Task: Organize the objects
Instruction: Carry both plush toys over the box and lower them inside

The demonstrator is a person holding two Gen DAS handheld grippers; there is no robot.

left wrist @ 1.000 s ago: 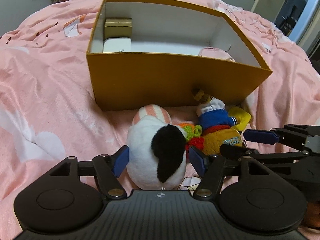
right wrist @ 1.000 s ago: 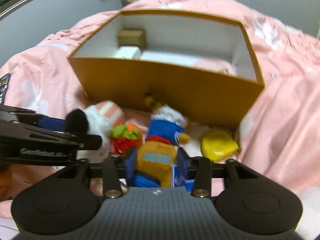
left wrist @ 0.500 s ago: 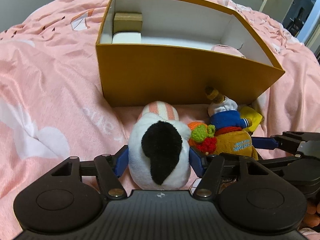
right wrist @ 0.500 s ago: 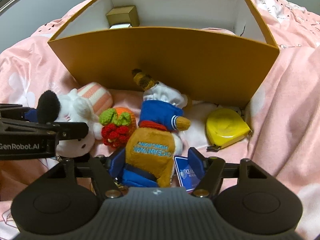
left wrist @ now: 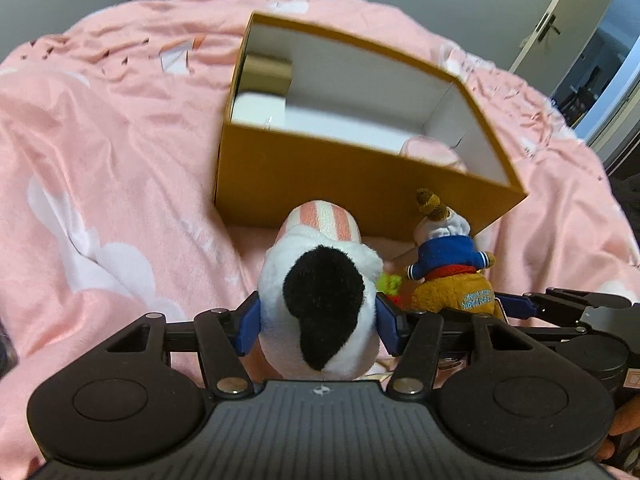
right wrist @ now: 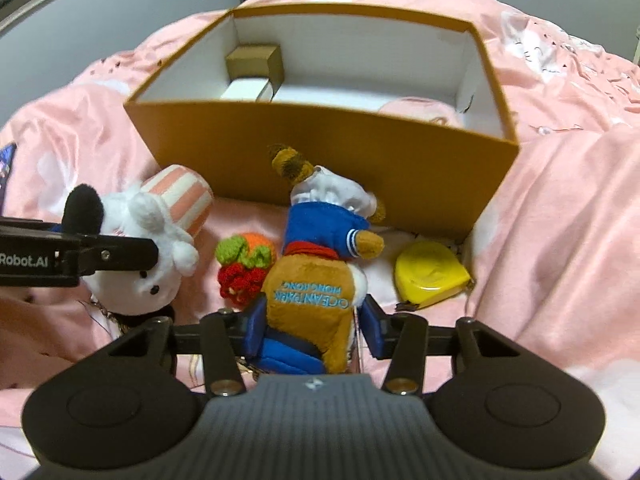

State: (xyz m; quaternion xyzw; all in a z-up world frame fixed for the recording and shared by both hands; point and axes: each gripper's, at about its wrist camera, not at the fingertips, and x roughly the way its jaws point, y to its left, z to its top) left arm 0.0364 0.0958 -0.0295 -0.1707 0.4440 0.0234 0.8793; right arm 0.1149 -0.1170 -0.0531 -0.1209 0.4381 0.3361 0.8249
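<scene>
My left gripper is shut on a white plush dog with a black ear and a pink striped hat, held just above the bed. It also shows in the right wrist view. My right gripper is shut on a brown plush in a blue shirt and white hat, lifted off the bed; it also shows in the left wrist view. An open orange box stands just beyond both toys, holding a small brown box, a white box and a pink item.
A crocheted orange, green and red toy lies on the pink bedspread between the two plushes. A yellow tape measure lies by the box's right front corner. A doorway is at the far right.
Both grippers have risen and tilted, lifting their plush toys off the bed. The box interior now shows more from above. The crocheted toy and tape measure stayed put.
</scene>
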